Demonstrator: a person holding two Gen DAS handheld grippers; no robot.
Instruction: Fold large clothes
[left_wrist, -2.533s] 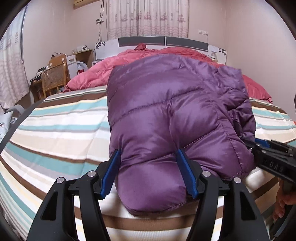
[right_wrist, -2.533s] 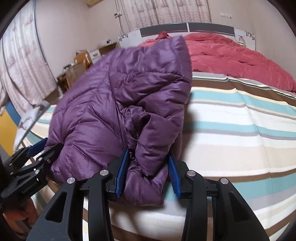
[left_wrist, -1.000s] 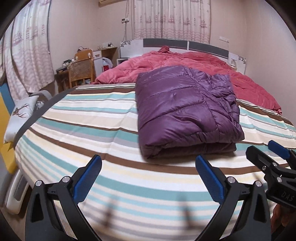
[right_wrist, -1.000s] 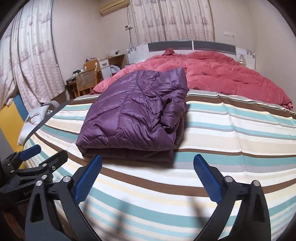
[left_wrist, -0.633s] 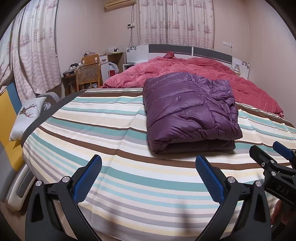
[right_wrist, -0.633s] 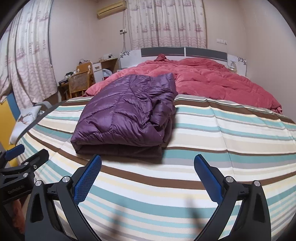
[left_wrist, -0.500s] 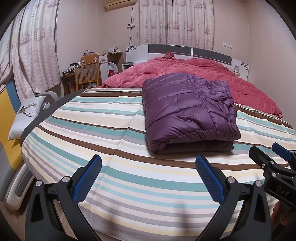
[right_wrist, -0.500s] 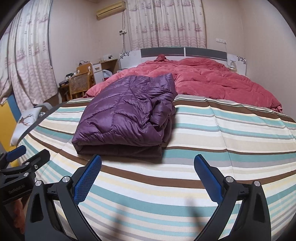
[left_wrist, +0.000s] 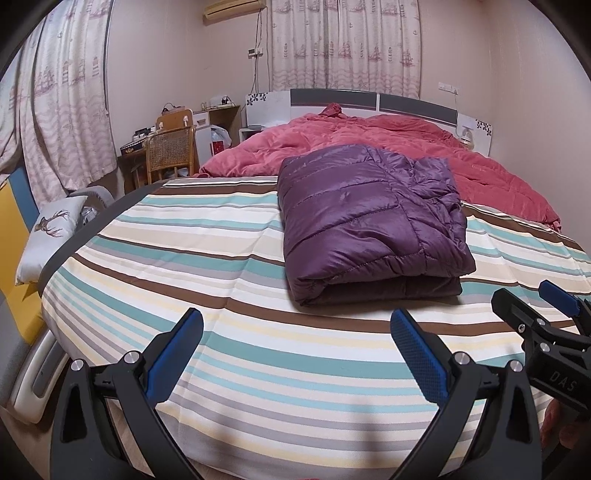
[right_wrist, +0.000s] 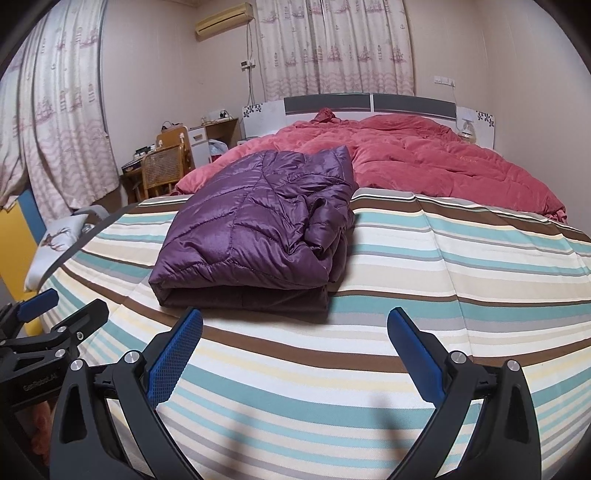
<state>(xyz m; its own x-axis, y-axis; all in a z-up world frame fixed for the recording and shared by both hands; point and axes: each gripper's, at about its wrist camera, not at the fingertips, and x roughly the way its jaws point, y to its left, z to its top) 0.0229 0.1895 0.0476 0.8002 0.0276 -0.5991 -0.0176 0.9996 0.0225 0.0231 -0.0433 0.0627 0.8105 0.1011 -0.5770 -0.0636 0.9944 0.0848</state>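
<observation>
A purple quilted down jacket lies folded in a thick rectangle on the striped bedsheet. My left gripper hovers open over the foot of the bed, short of the jacket, nothing between its blue pads. My right gripper is open too, just in front of the jacket's folded edge, holding nothing. The right gripper shows at the right edge of the left wrist view, and the left gripper at the left edge of the right wrist view.
A crumpled red quilt covers the head half of the bed, touching the jacket's far end. A wicker chair and desk stand at the left wall. A deer-print pillow lies beside the bed's left edge.
Both grippers let go of the jacket, opened wide and drew back toward the foot of the bed. The jacket has settled flat and folded; in the last half second little has moved.
</observation>
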